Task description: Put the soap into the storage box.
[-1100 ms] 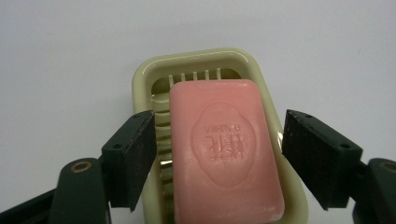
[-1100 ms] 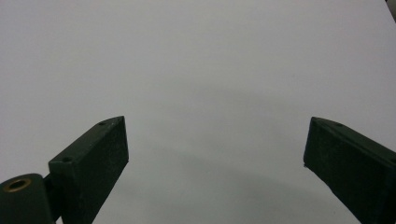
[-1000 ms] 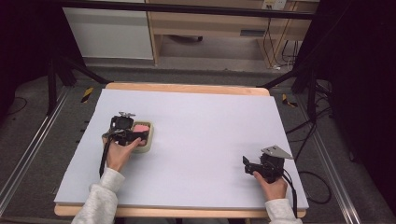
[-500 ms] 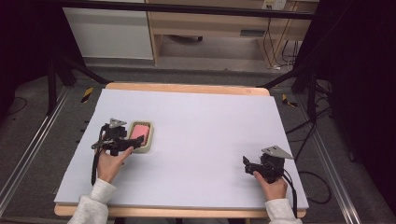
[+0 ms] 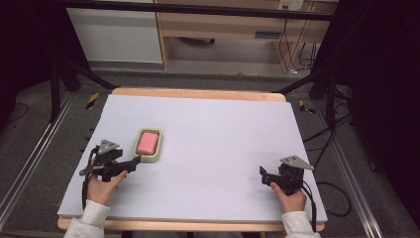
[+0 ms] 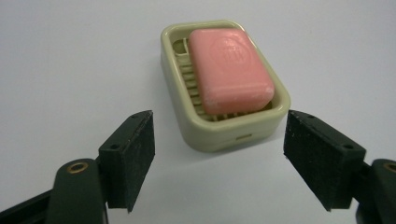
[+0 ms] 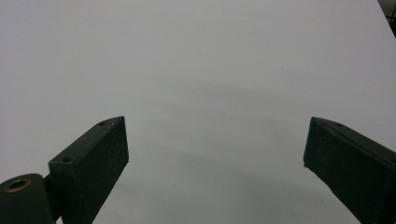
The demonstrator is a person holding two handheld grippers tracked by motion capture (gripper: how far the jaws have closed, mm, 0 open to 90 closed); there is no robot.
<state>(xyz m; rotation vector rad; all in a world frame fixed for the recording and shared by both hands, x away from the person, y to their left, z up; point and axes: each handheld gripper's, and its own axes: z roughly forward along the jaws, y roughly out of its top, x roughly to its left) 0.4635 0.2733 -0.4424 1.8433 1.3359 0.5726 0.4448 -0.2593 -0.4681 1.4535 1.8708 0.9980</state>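
Left gripper [image 6: 217, 154] gapes empty just short of the dish [image 6: 219, 128]; a nudge could skid it, tipping the soap [image 6: 229, 70]. Right gripper [image 7: 215, 163] sits wide apart, idle.

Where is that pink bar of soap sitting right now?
The pink soap lies in a beige soap dish on the left half of the white table, just ahead of the open left gripper; in the left gripper view it sits just beyond the jaws.
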